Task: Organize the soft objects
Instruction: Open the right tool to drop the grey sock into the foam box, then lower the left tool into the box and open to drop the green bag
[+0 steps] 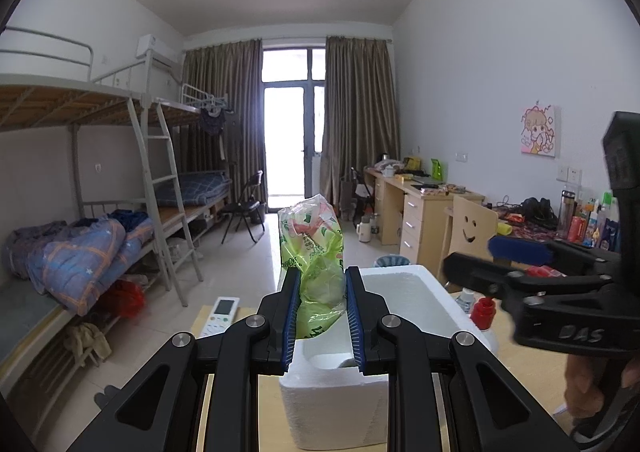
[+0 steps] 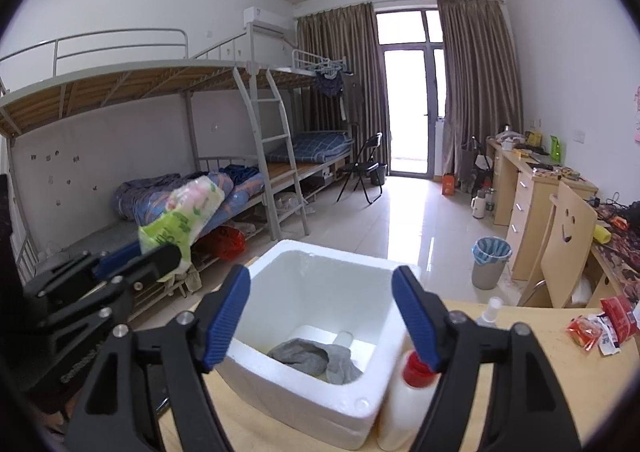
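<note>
Tissue pack (image 1: 314,252) in green and pink plastic is pinched between the blue pads of the left gripper (image 1: 320,306), which is closed on its lower part. The pack stands up from the jaws, above the near left edge of the white foam box (image 2: 308,392). Inside the box a grey cloth (image 2: 316,360) already lies on the bottom. The right gripper (image 2: 320,316) hangs over the box with jaws wide apart and holds nothing. A white bottle with a red cap (image 2: 412,368) stands just beside the box on the wooden table (image 2: 520,336).

I think the risk is in the release: the pack is not yet over the middle, so it could fall on the rim and slide outside. The slippery plastic could also slip out early.
</note>
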A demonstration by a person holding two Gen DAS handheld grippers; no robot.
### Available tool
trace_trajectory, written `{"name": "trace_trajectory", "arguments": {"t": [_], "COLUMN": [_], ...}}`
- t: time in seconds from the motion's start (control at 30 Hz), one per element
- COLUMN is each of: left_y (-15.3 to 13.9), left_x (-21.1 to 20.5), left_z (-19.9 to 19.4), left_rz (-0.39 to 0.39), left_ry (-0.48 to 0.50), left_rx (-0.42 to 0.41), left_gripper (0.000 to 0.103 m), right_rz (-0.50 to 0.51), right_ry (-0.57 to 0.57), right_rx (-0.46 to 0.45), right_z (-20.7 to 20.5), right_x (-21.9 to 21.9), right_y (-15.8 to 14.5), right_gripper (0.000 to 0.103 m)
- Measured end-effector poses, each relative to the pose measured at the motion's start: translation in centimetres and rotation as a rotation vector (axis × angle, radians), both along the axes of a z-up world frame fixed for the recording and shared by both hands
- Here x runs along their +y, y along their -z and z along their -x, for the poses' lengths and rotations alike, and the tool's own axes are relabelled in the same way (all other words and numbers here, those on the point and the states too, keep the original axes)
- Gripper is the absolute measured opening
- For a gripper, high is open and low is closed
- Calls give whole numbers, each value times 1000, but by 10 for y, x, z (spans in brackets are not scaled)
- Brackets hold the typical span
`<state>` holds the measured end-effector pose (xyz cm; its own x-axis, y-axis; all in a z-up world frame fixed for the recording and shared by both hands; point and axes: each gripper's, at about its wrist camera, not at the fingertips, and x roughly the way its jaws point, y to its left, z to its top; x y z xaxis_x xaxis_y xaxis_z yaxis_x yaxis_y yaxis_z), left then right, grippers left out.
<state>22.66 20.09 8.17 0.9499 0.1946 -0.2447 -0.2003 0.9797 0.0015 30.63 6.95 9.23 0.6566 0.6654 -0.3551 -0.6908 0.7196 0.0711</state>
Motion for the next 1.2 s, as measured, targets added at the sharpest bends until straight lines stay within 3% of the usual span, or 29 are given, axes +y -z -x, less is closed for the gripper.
{"name": "trace_trajectory", "arguments": {"t": [0.57, 0.67, 0.97, 1.1, 1.2], "left_y": [5, 6, 11, 14, 17], "left_x": [-38, -40, -30, -26, -26], "left_z": [-31, -34, -47, -54, -57], "left_rz": [18, 20, 24, 34, 42], "left_ry": [124, 132, 97, 94, 98], "left_rx": [45, 48, 72, 87, 97], "left_gripper": [24, 24, 24, 24, 24], "right_rz": [-35, -47, -63, -32, -15], "right_ry": [81, 100, 106, 116, 138], "right_rx": [-58, -53, -70, -109, -142], "right_z": [11, 8, 12, 15, 20], "right_x": [-48, -59, -61, -58, -56], "right_y": [-13, -13, -10, -9, -8], "right_gripper": [79, 89, 89, 102, 103]}}
